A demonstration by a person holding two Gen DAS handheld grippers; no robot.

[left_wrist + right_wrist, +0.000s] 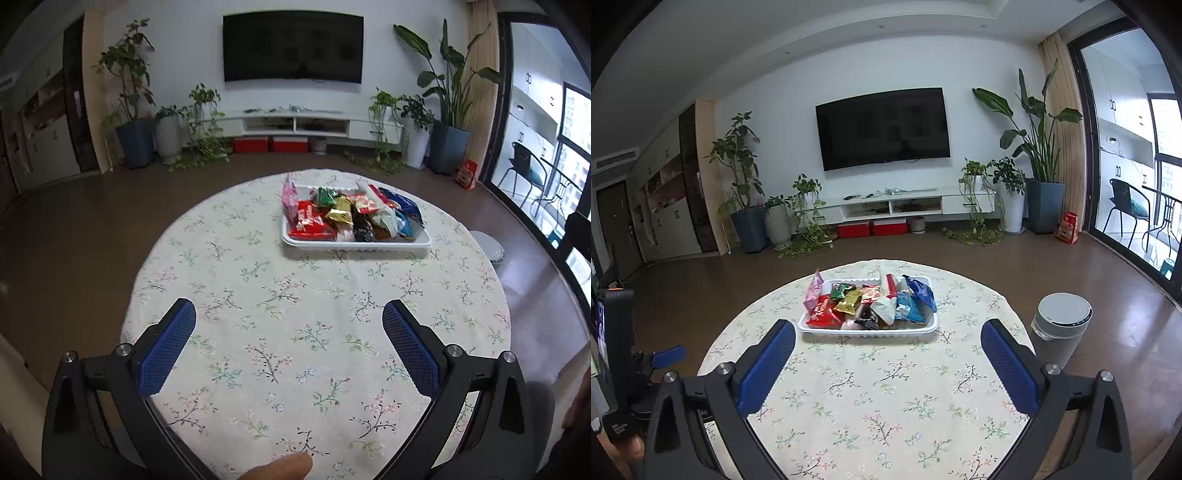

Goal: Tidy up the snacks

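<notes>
A white tray (354,246) (868,331) sits toward the far side of a round table with a floral cloth (295,332) (871,398). Several snack packets are piled in it: a red pack (308,223) (823,314), a gold one (340,214) (849,301), blue ones (404,206) (919,295), and a pink bag (290,197) (813,291) leaning on the left rim. My left gripper (290,310) hangs open over the near cloth, well short of the tray, with nothing between its blue pads. My right gripper (888,330) is open too, empty, framing the tray from a distance.
A grey round bin (1062,325) stands on the floor right of the table. A thumb (280,467) shows at the bottom of the left wrist view. Beyond the table are brown floor, potted plants, a TV and a low cabinet (897,206). The other handheld device (617,354) is at the far left.
</notes>
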